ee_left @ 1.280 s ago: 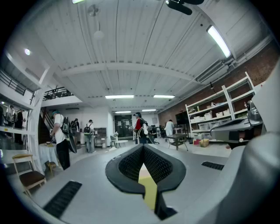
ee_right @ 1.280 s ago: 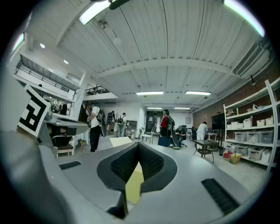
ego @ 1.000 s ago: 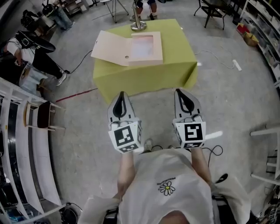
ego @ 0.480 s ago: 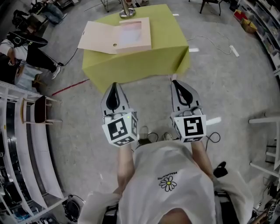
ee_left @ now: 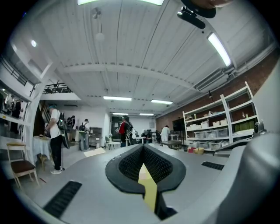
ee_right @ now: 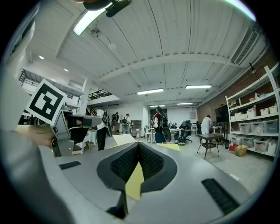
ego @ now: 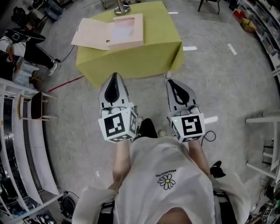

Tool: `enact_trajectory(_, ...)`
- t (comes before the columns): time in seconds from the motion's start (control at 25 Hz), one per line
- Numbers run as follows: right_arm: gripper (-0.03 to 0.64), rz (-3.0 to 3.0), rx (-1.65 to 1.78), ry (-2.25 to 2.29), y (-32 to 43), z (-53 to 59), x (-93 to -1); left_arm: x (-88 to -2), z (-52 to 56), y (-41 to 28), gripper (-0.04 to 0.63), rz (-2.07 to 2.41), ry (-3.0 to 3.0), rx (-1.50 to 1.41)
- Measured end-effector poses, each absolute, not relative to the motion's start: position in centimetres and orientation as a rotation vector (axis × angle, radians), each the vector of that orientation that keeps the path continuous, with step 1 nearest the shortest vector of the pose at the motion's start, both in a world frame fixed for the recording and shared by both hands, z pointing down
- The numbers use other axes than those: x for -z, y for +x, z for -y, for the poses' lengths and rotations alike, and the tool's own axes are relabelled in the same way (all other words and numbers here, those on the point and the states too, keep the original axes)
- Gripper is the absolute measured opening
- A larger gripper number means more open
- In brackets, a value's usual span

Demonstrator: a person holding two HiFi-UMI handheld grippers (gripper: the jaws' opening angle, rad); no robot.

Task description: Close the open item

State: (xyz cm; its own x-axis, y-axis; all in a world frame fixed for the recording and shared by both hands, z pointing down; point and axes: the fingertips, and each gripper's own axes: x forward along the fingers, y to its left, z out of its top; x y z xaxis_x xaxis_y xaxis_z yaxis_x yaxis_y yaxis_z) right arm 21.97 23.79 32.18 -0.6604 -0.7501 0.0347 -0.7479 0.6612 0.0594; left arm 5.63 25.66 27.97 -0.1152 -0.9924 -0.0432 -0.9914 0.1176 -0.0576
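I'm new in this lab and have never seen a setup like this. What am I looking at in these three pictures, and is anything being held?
There is no robot here. A person holds a hand-held gripper in each hand, and the marker cube on each is part of it.

The top-down picture comes from a camera on the person's head. It shows the left gripper and the right gripper pointing towards a table under a yellow-green cloth. On the table lie an open beige folder, its flap spread to the left, and the foot of a metal stand.

The other two pictures come from cameras riding on the grippers, each looking along its own fingers into a large workshop. Both grippers have their fingers closed with nothing between them. The yellow sliver is the cloth beyond. The folder lies ahead, untouched.
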Motion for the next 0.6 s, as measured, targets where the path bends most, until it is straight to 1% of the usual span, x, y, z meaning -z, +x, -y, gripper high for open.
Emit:
enact_trajectory(0.24, 0.012, 2.879, 0.162, 1.214, 19.5, -21.9, -30.2, -27.7, -24.2, 3.4, 0.012, -2.312, -1.980, -0.021)
enact_trajectory(0.44, 0.012, 2.913, 0.183, 1.233, 16.7, -18.0, -28.4, -27.2, -20.7, -0.6, 0.012, -2.329, -1.945, -0.059)
enact_trajectory(0.6, 0.012, 2.882, 0.168, 1.272, 13.9, -13.5, -28.6, -26.9, -16.9, -4.2, 0.012, -2.340, -1.936, -0.067)
